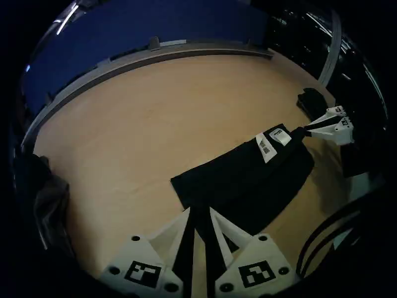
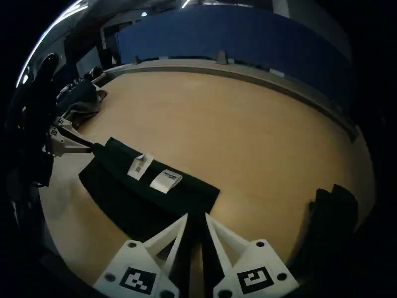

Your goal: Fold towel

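Jaws of the left gripper (image 1: 201,214) are pinched shut on one end of the black towel (image 1: 238,179); those of the right gripper (image 2: 197,219) clamp its opposite end. It spreads between them over the light wooden counter (image 1: 149,124), with two white tags (image 1: 270,141) facing up.

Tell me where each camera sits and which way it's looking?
Left gripper view: rides on the left claw, looking forward over the wooden table toward a blue partition; its claw pinches the black towel.
Right gripper view: rides on the right claw, facing across the same table from the towel's other end, pinching it too.
Shared: towel, table, partition, and each shows the other claw farther off.
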{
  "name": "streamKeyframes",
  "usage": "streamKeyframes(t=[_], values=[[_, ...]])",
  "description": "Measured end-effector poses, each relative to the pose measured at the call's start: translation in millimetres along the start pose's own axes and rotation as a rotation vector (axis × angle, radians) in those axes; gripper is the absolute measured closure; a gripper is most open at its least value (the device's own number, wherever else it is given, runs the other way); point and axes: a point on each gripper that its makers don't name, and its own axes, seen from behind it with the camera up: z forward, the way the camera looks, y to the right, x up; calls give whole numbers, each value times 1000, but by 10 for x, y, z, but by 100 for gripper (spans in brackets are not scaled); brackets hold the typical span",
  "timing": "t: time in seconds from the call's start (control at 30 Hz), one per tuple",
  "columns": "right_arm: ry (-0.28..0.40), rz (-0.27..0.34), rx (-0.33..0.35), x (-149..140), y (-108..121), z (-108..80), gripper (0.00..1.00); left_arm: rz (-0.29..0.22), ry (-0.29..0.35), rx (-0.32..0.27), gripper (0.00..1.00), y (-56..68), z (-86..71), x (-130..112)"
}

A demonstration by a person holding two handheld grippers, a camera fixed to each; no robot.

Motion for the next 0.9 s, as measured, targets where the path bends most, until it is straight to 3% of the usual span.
streamKeyframes(t=[0.23, 0.43, 0.5, 0.7, 0.9], values=[[-16, -5, -10, -4, 53, 41, 87, 2, -14, 24, 84, -51, 37, 33], [-33, -14, -31, -4, 105, 93, 69, 19, -38, 64, 67, -120, 89, 25], [-40, -19, -39, -7, 125, 112, 68, 25, -42, 72, 63, -136, 99, 32], [-50, -33, -53, 5, 163, 173, 62, 10, -50, 74, 62, -168, 116, 39], [-52, -30, -66, 57, 202, 221, 53, 33, -59, 87, 61, -212, 142, 33]])
